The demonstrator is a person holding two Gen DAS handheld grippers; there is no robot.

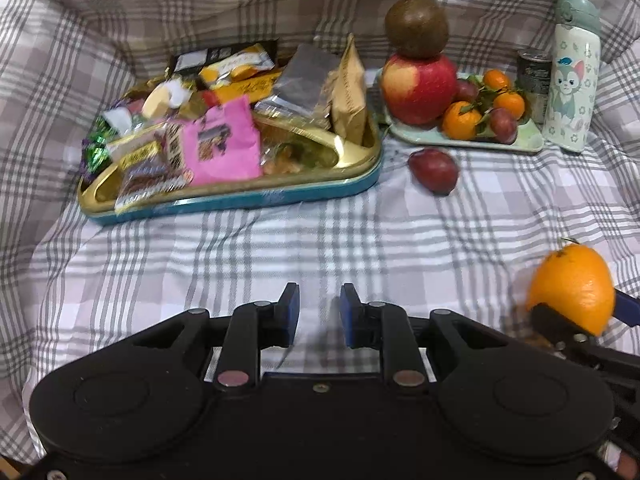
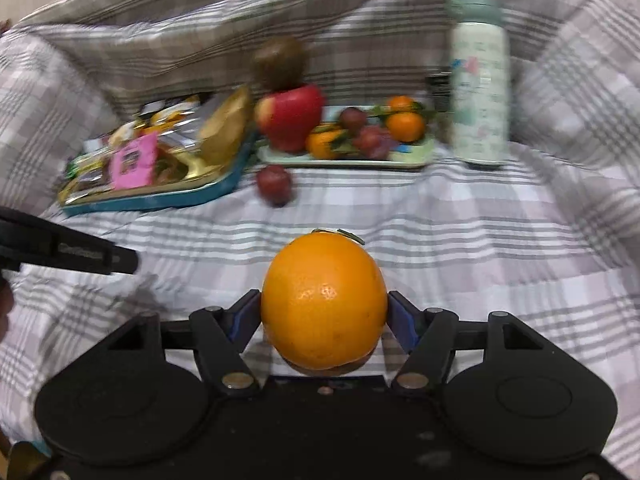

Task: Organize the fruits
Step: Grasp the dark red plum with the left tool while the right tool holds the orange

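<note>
A large orange [image 2: 324, 300] sits between the blue pads of my right gripper [image 2: 324, 312], which touch it on both sides, just above the checked bedcover. In the left wrist view the same orange [image 1: 572, 284] is at the right edge. My left gripper [image 1: 319, 316] hovers over bare cover, its jaws close together with nothing between them. At the back, a pale green tray [image 1: 528, 140] holds a red apple [image 1: 420, 88] with a brown round fruit [image 1: 416, 26] on top, mandarins [image 1: 462, 120] and plums. One loose red plum [image 1: 434, 170] lies in front of the tray.
A gold and teal tin [image 1: 240, 200] piled with snack packets lies at the back left. A white cartoon bottle [image 1: 572, 76] and a dark can [image 1: 534, 76] stand right of the fruit tray. Folds of the checked bedcover [image 1: 280, 240] rise all around.
</note>
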